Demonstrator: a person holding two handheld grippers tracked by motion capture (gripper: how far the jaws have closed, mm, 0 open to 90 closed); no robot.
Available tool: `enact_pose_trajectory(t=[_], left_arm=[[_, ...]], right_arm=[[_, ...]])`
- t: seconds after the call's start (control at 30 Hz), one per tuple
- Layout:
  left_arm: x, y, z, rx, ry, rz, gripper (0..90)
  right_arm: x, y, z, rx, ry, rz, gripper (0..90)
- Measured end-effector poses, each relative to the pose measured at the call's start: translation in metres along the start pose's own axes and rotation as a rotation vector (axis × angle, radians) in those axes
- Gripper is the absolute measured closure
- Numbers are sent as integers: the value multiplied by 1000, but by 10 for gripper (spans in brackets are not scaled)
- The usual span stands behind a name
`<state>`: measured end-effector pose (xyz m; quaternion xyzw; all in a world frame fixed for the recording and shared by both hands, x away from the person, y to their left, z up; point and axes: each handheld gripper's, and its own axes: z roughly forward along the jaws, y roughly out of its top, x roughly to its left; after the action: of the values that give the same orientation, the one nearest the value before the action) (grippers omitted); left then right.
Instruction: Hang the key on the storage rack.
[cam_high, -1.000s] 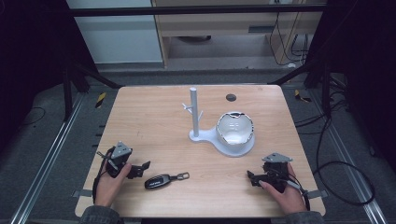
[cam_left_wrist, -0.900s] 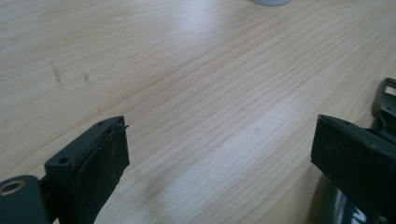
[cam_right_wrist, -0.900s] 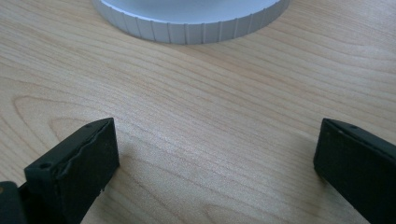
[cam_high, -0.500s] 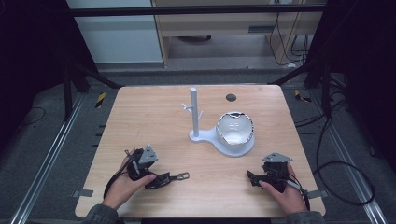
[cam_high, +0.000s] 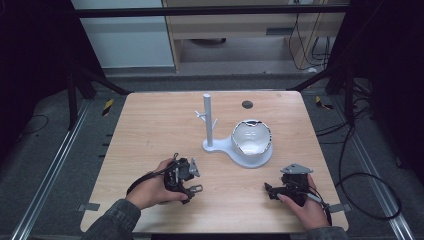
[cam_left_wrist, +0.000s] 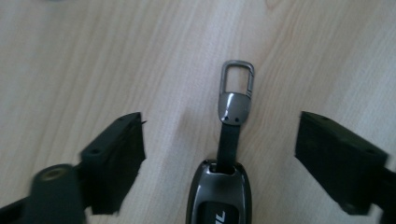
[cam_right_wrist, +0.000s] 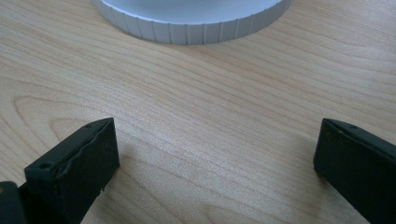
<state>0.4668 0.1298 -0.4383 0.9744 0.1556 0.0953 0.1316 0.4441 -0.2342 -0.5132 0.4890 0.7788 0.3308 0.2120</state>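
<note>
On the wood-grain table (cam_high: 150, 130) you have one key fob (cam_left_wrist: 219, 196), one white stand (cam_high: 239, 147) and two grippers. Fob: glossy dark oblong shell, black strap, one grey metal carabiner clip (cam_left_wrist: 236, 88). It lies flat near the table's 7 o'clock edge, long axis running toward 3 o'clock in the high view, clip end leading. In the left gripper view it points to 12 o'clock. Your left gripper (cam_left_wrist: 219, 158) straddles the fob; its jaws have just been closing, yet both matte black pads stand clear of it, so nothing is gripped. Stand: one smooth post with short pegs, one round dish with a ribbed rim, at table centre toward 2 o'clock. Your right gripper (cam_right_wrist: 215, 158) sits at 5 o'clock, jaws wide apart over bare wood.
</note>
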Motion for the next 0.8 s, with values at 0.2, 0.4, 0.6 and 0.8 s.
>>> enact_pose_trajectory(t=[0.2, 0.4, 0.6, 0.8], left_arm=[[1, 4, 7, 110, -44, 41, 353], [0, 5, 17, 185, -66, 75, 473], [0, 8, 21, 197, -69, 88, 553], [2, 10, 25, 207, -67, 84, 609]], right_arm=[[0, 0, 0, 0, 0, 0, 4], [0, 0, 0, 0, 0, -1, 4], [0, 0, 0, 0, 0, 2, 4], [0, 0, 0, 0, 0, 0, 4]])
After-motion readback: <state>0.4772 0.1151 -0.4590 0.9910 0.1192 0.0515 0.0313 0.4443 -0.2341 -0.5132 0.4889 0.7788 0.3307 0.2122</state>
